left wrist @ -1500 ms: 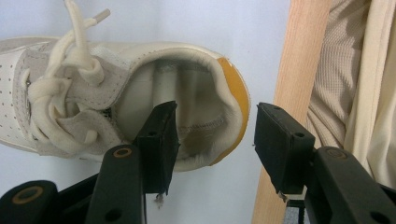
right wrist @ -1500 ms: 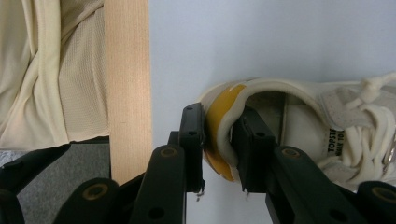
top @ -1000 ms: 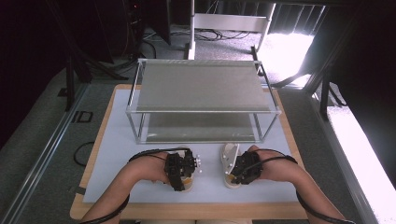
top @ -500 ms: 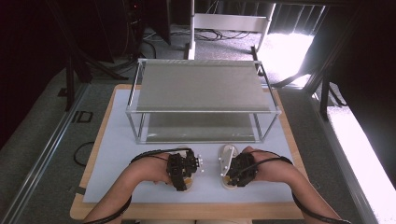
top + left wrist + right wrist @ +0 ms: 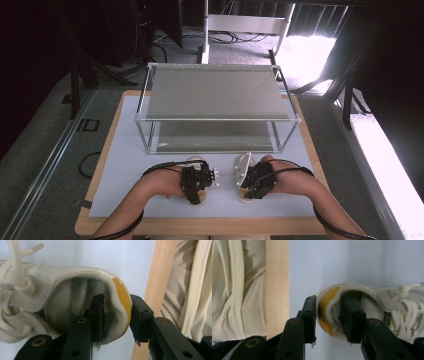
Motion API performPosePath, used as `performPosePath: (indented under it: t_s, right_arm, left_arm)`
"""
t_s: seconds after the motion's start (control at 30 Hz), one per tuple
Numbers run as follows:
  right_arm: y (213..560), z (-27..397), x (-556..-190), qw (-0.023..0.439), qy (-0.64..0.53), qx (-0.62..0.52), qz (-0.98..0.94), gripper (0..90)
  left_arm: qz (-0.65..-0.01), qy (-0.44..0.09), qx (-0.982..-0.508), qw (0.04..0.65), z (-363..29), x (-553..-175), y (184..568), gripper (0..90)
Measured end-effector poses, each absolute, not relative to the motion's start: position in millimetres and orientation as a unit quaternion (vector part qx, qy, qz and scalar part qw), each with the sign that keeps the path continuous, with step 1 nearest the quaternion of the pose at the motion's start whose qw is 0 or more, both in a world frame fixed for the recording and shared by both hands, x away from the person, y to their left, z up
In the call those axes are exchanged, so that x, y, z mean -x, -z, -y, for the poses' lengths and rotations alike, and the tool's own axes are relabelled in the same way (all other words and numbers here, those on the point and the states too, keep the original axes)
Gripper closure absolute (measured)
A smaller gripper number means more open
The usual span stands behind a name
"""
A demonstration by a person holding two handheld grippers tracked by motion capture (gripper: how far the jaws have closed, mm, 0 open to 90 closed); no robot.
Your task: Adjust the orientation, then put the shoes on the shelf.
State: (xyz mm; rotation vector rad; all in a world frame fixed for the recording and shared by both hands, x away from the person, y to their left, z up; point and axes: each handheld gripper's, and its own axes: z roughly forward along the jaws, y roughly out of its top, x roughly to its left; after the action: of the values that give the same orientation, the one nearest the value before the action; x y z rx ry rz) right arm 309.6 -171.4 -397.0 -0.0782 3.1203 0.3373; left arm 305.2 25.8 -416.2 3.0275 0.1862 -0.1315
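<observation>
Left tool (image 5: 116, 315) clamped on left shoe (image 5: 62, 305) heel — right tool (image 5: 328, 317) likewise on right shoe (image 5: 372, 307), over white worktop (image 5: 337, 262).

— Where's everything sitting?

— The rack (image 5: 217, 107) stands at the far half of the mat (image 5: 120, 150), which lies on the table (image 5: 200, 226). Two shoes lie side by side on the near half, before the rack: the left shoe (image 5: 62, 305) and the right shoe (image 5: 372, 312).

— And the grippers?

— The left gripper (image 5: 116, 315) straddles the left shoe's heel; the right gripper (image 5: 329, 315) straddles the right shoe's heel, one jaw inside each.
</observation>
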Motion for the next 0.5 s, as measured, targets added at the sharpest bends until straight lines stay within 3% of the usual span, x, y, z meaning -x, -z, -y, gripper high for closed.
performPosePath:
  t_s: [0.5]
  right_arm:
    - [409,168,-311,-0.016,-0.086,0.035,-0.996,72.1]
  left_arm:
    - [-0.044,0.059,-0.995,0.066,-27,-305,419,71.9]
